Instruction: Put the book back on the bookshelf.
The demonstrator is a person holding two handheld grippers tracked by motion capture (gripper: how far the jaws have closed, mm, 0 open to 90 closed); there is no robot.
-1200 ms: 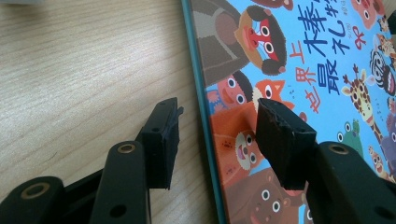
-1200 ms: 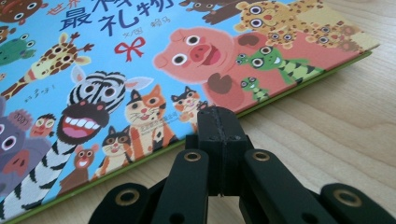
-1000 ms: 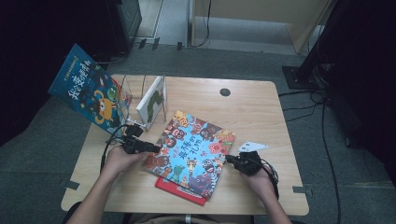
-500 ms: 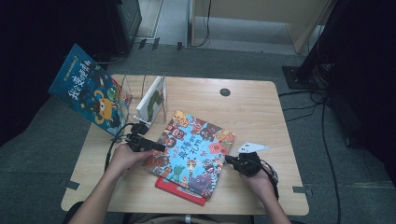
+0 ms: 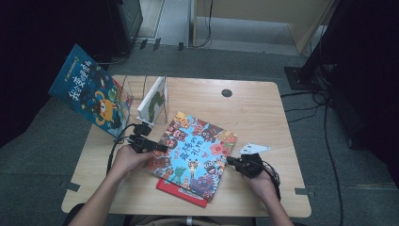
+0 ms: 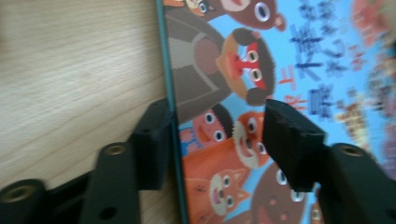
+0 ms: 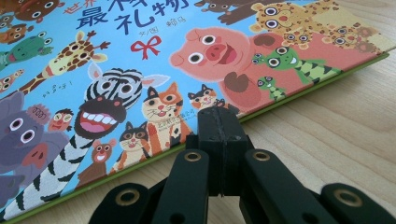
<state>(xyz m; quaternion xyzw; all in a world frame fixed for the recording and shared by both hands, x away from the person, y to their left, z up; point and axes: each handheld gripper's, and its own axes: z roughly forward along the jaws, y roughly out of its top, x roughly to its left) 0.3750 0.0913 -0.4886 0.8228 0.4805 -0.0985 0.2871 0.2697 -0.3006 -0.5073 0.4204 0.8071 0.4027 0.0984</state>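
Your left gripper (image 6: pixel 217 130) has just been opening; its spread jaws straddle the left edge of the picture book (image 5: pixel 195 150), ready to lift it. Your right gripper (image 7: pixel 218 122), pressed together empty, steadies the book's right edge on the table (image 5: pixel 263 103).

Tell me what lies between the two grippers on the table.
In the high view, the blue animal picture book spans the stretch from the left gripper to the right gripper; it lies on a red book.
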